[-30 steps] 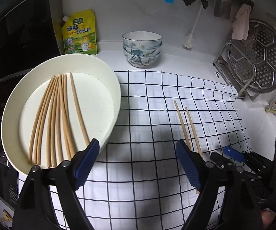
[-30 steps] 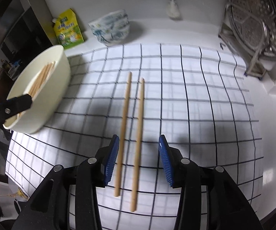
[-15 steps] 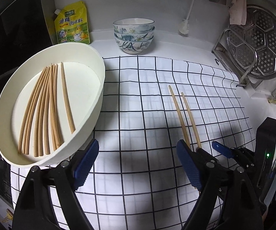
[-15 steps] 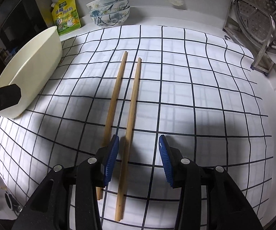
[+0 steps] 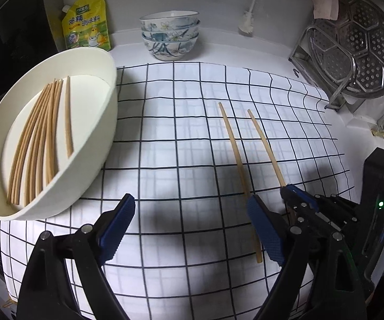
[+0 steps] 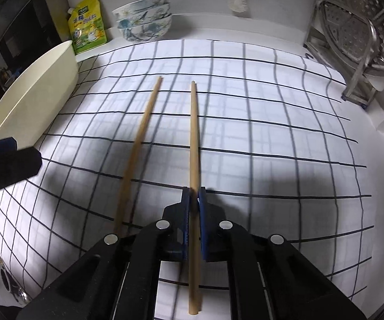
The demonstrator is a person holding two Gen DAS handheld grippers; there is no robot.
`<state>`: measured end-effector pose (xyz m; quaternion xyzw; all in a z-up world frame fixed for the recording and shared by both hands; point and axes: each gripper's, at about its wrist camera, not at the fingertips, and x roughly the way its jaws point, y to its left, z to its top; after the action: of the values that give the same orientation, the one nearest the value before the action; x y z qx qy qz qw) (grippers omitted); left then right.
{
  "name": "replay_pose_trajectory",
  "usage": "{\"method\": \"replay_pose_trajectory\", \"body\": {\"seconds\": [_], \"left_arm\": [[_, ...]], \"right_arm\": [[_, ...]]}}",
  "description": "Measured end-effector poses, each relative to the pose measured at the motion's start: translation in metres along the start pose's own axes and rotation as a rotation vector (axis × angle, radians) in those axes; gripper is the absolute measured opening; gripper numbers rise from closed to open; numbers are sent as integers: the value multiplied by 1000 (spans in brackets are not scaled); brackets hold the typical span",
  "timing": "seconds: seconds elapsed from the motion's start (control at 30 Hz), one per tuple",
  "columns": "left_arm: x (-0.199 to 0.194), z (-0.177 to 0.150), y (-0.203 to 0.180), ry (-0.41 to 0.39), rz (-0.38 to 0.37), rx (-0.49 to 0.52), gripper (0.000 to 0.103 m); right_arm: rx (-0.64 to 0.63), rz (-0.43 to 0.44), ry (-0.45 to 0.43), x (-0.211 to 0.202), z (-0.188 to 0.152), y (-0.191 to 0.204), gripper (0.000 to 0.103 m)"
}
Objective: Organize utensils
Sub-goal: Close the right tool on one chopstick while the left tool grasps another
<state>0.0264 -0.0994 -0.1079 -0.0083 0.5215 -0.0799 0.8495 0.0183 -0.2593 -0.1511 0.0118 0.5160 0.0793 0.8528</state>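
Observation:
Two wooden chopsticks lie on a white checked cloth (image 5: 181, 144). My right gripper (image 6: 194, 194) is shut on the right chopstick (image 6: 193, 133), near its near end; that chopstick also shows in the left wrist view (image 5: 264, 144). The left chopstick (image 6: 138, 144) lies loose beside it, also seen from the left wrist (image 5: 234, 149). A cream bowl (image 5: 96, 144) at the left holds several chopsticks (image 5: 40, 138). My left gripper (image 5: 189, 213) is open and empty above the cloth, between the bowl and the loose chopstick.
A stack of patterned bowls (image 5: 169, 34) and a yellow seasoning pouch (image 5: 86, 24) stand at the back. A metal steamer rack (image 5: 357, 48) leans at the right. A brush (image 5: 246, 24) hangs on the wall.
My right gripper has lowered and closed on the right chopstick. My left gripper has drifted forward and lower; it stays open.

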Motion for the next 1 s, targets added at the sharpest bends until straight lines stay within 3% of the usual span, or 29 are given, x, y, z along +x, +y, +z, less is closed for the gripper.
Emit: {"method": "replay_pose_trajectory", "body": {"seconds": [0.33,0.57,0.6,0.7,1.0], "left_arm": [[44,4,-25,4,18,17,86],[63,5,-31,-3,50,14,86],[64,5,-32,-7,58,16,86],[66,3,-33,-10,73,15,86],[73,1,-37,-15,123,7,82]], "right_arm": [[62,-25,-7,-8,-10,-43,7],[69,1,-11,-9,-12,-50,7],[67,13,-9,-9,-11,-51,8],[55,9,-9,-9,-10,-50,25],[0,-23,-31,-5,-8,-45,26]]}}
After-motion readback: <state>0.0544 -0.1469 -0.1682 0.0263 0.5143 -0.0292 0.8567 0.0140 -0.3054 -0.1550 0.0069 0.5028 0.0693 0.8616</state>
